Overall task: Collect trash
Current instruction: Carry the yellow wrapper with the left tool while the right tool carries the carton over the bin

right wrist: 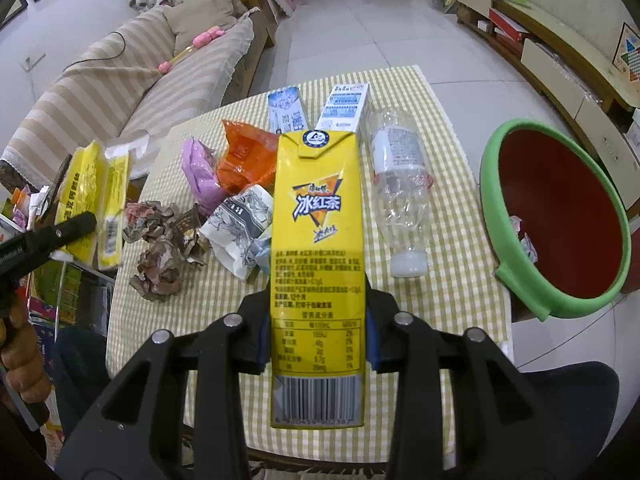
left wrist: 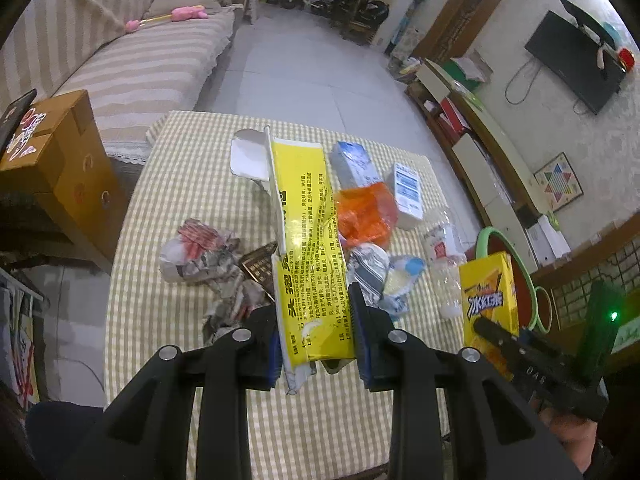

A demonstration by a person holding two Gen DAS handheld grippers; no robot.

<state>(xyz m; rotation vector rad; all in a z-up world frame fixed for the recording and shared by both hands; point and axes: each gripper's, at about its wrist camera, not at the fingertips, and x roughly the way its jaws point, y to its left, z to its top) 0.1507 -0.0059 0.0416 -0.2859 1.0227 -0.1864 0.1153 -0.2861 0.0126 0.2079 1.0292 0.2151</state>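
my left claw (left wrist: 314,334) is clamped on a long yellow flattened carton (left wrist: 308,248), torn open at the far end where its white inside shows, and i hold it up above the checked surface (left wrist: 192,184). my right claw (right wrist: 318,330) is clamped on a yellow iced tea carton (right wrist: 318,240), gripped by its lower sides with the barcode end toward me, lifted over the near edge of the surface.

still lying on the surface: crumpled brown paper (right wrist: 160,248), a black-and-white printed bag (right wrist: 240,228), an orange plastic wrapper (right wrist: 246,156), a pink bag (right wrist: 200,176), two blue-and-white milk cartons (right wrist: 286,114) side by side at the far end, and a clear crushed plastic bottle (right wrist: 402,192) lying with its white cap toward me.

to my right, just beside the surface, stands the red bin with a green rim (right wrist: 560,216); a bit of trash lies inside it.
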